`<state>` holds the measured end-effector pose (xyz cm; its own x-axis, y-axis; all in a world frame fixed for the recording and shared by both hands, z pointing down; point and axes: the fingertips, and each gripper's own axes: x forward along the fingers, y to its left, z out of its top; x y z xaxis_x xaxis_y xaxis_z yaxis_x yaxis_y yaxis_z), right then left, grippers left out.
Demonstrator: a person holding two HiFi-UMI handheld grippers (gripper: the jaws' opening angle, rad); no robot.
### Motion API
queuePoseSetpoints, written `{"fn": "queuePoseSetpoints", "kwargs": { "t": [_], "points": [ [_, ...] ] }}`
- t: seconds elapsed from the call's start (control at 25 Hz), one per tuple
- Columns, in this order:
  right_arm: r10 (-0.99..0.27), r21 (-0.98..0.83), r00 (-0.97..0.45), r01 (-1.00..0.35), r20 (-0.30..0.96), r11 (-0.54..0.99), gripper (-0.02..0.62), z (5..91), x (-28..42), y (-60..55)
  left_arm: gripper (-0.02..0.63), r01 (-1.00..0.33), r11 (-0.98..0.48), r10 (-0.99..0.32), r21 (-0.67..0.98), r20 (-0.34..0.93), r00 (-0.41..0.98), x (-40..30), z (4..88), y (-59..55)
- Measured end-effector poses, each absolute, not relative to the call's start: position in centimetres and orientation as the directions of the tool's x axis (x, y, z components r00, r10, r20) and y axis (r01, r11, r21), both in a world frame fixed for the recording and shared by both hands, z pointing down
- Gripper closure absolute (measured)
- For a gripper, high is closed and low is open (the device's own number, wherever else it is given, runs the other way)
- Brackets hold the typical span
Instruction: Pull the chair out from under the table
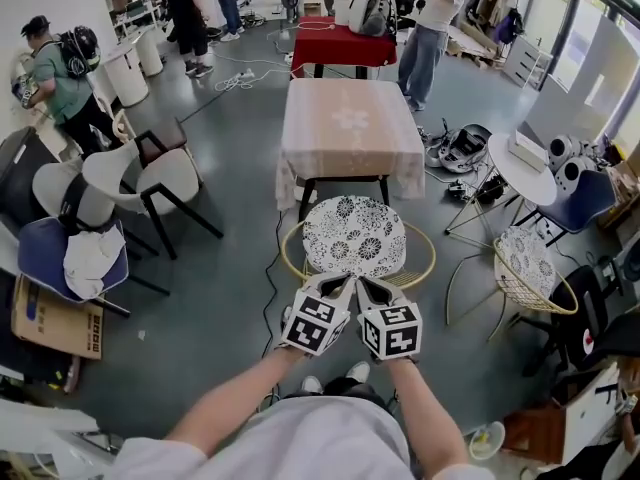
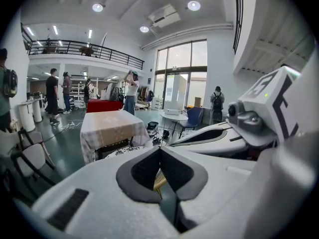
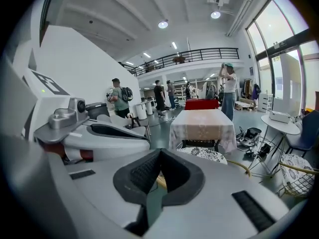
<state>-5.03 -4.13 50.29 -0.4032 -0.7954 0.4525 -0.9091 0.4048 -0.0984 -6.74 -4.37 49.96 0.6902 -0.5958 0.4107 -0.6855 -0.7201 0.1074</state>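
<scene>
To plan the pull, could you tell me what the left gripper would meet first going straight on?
The chair: the left gripper is closed on its gold rim, with the cushion likely just beyond.

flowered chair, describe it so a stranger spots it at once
Find the square table under a pale beige cloth mid-room. At its near edge stands the round gold wire chair with a black-and-white flowered cushion. A similar wire chair stands off to the right; this one has the left gripper and right gripper shut on its near rim.
</scene>
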Motion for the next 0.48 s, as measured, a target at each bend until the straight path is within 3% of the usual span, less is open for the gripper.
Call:
{"fn": "queuePoseSetpoints", "kwargs": {
  "t": [0.48],
  "points": [
    [-0.804, -0.113, -0.403, -0.912, 0.438, 0.395, 0.594, 49.9, -5.9, -4.1, 0.601, -0.709, -0.698, -0.621, 0.099, 0.411, 0.668, -8.4, 49.8, -4.6]
  ]
}}
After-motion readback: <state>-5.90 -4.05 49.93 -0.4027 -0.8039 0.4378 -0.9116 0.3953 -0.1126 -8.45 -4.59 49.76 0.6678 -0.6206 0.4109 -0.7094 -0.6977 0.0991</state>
